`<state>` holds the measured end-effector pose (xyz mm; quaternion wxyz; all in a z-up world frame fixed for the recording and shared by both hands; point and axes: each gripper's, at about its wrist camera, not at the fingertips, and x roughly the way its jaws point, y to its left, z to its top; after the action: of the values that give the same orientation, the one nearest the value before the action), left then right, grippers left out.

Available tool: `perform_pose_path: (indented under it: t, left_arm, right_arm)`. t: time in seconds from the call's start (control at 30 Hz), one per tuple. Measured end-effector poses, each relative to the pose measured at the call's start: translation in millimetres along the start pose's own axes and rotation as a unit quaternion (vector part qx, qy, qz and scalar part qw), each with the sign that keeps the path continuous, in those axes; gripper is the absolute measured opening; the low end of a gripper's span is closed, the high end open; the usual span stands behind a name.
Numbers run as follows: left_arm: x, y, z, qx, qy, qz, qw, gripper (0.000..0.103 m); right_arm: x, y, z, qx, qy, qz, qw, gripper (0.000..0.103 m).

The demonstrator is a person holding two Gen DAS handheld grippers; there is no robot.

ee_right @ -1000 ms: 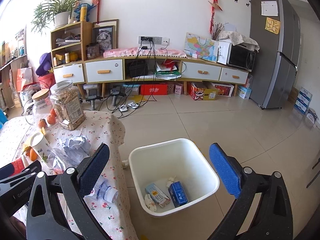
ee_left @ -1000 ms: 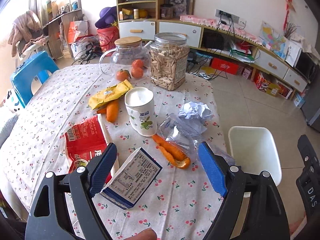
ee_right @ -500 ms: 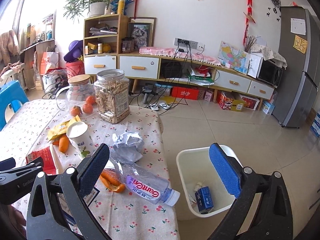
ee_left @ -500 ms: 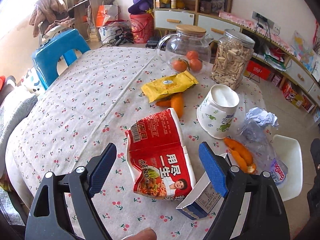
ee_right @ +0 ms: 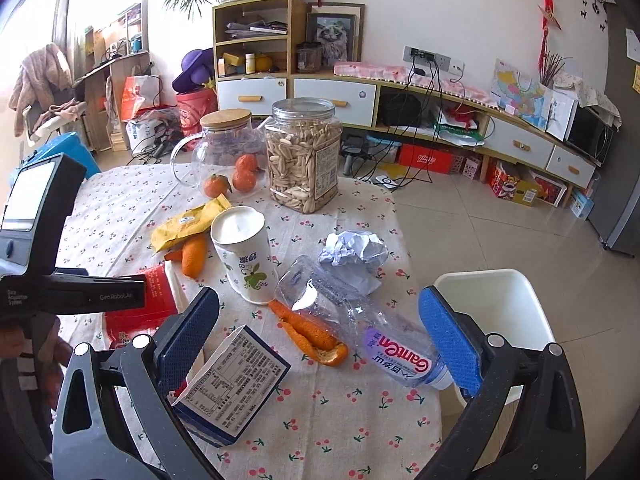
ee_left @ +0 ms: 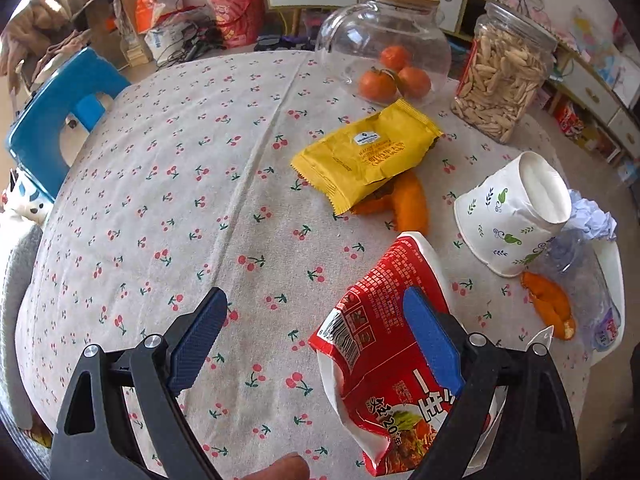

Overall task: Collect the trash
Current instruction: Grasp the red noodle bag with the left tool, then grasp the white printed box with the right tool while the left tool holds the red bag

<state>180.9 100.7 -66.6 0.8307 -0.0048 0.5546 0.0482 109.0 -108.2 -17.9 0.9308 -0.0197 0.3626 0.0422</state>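
Observation:
My left gripper [ee_left: 312, 332] is open, low over the table; its right finger lies over the red noodle wrapper [ee_left: 384, 360]. Beyond lie a yellow snack packet [ee_left: 368, 152], orange peel [ee_left: 412, 204] and a tipped paper cup [ee_left: 512, 216]. My right gripper [ee_right: 320, 328] is open above the table's near edge. Between its fingers lie a blue-and-white carton [ee_right: 236, 380], orange peel [ee_right: 312, 336] and a crushed plastic bottle [ee_right: 360, 320]. Crumpled paper [ee_right: 354, 248] lies behind. The white bin [ee_right: 496, 308] stands on the floor to the right.
A glass pitcher with tangerines [ee_right: 228, 156] and a jar of seeds [ee_right: 304, 156] stand at the table's far side. A blue chair [ee_left: 52, 116] is at the left. The left gripper's body [ee_right: 48, 264] shows at the right view's left edge.
My left gripper swung left and came down over the red wrapper. My right gripper turned left from the bin to the table's trash.

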Motion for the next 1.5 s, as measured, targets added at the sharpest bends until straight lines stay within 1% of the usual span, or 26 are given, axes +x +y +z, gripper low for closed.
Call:
perform_pose_path:
  t: [0.07,0.17,0.2,0.27,0.37,0.43,0.5,0.63,0.77,0.8,0.83,0.87,0.9,0.97,1.0,1.13,1.2,1.3,1.37,1.43,1.5]
  left_arm:
    - [10,-9,5,0.061,0.028,-0.023,0.9975,0.087]
    - [21,-18,5,0.111,0.068,-0.076,0.9886,0.087]
    - [21,-20,2,0.120,0.071,-0.081,0.9869,0.087]
    - [18,-23,-4,0.132,0.063,-0.082,0.9859,0.087]
    - [8,-20,-11,0.129,0.044,-0.083,0.9872,0.087]
    - [3,-13,-12,0.122,0.044,-0.097,0.9867,0.087]
    - [1,-5,-10,0.111,0.045,-0.103,0.9875,0.087]
    - [11,1,-4,0.088,0.045,-0.117,0.9882,0.087]
    - [24,-3,-1,0.094,0.045,-0.131,0.9859,0.086]
    - [24,-5,-2,0.097,0.048,-0.141,0.9841,0.074]
    - [21,-6,-5,0.101,0.051,-0.156,0.9813,0.066]
    - [16,-8,-6,0.105,0.048,-0.162,0.9801,0.059]
    - [7,-11,-8,0.111,0.041,-0.164,0.9795,0.047]
    - [-10,-9,-12,0.107,0.028,-0.174,0.9785,0.037]
    - [-19,-6,-14,0.102,0.022,-0.173,0.9795,0.034]
    - [-46,-3,-26,0.092,-0.006,-0.155,0.9837,0.033]
    - [-55,3,-30,0.071,-0.017,-0.140,0.9875,0.033]
    - [-69,20,-36,0.029,-0.036,-0.114,0.9924,0.033]
    - [-78,40,-40,-0.014,-0.051,-0.109,0.9927,0.033]
    - [-92,58,-45,-0.042,-0.080,-0.076,0.9930,0.033]
    - [-103,76,-49,-0.070,-0.100,-0.064,0.9905,0.033]
  right_arm:
    - [5,-1,-4,0.009,0.024,0.018,0.999,0.096]
    - [10,-3,-10,0.027,0.056,0.039,0.997,0.096]
    - [11,-5,-12,0.033,0.064,0.043,0.996,0.096]
    - [12,-7,-15,0.043,0.077,0.051,0.995,0.096]
    - [14,-8,-20,0.050,0.091,0.059,0.993,0.096]
    - [14,-7,-23,0.049,0.098,0.061,0.992,0.096]
    - [17,-8,-26,0.046,0.104,0.060,0.992,0.096]
    - [20,-9,-33,0.040,0.118,0.056,0.991,0.096]
    - [24,-11,-41,0.035,0.132,0.053,0.989,0.096]
    - [26,-11,-43,0.035,0.136,0.054,0.989,0.096]
    - [27,-10,-44,0.034,0.141,0.057,0.988,0.096]
    - [29,-9,-46,0.034,0.146,0.060,0.987,0.096]
    - [31,-9,-47,0.035,0.151,0.064,0.986,0.096]
    - [34,-6,-49,0.036,0.161,0.074,0.984,0.096]
    - [35,-4,-49,0.037,0.166,0.081,0.982,0.096]
    - [41,3,-52,0.037,0.183,0.100,0.977,0.096]
    - [43,7,-53,0.038,0.186,0.112,0.975,0.096]
    - [46,15,-53,0.037,0.191,0.114,0.974,0.096]
    - [48,21,-54,0.032,0.192,0.111,0.975,0.096]
    - [53,26,-57,0.033,0.199,0.114,0.973,0.096]
    - [59,28,-60,0.037,0.211,0.117,0.970,0.096]
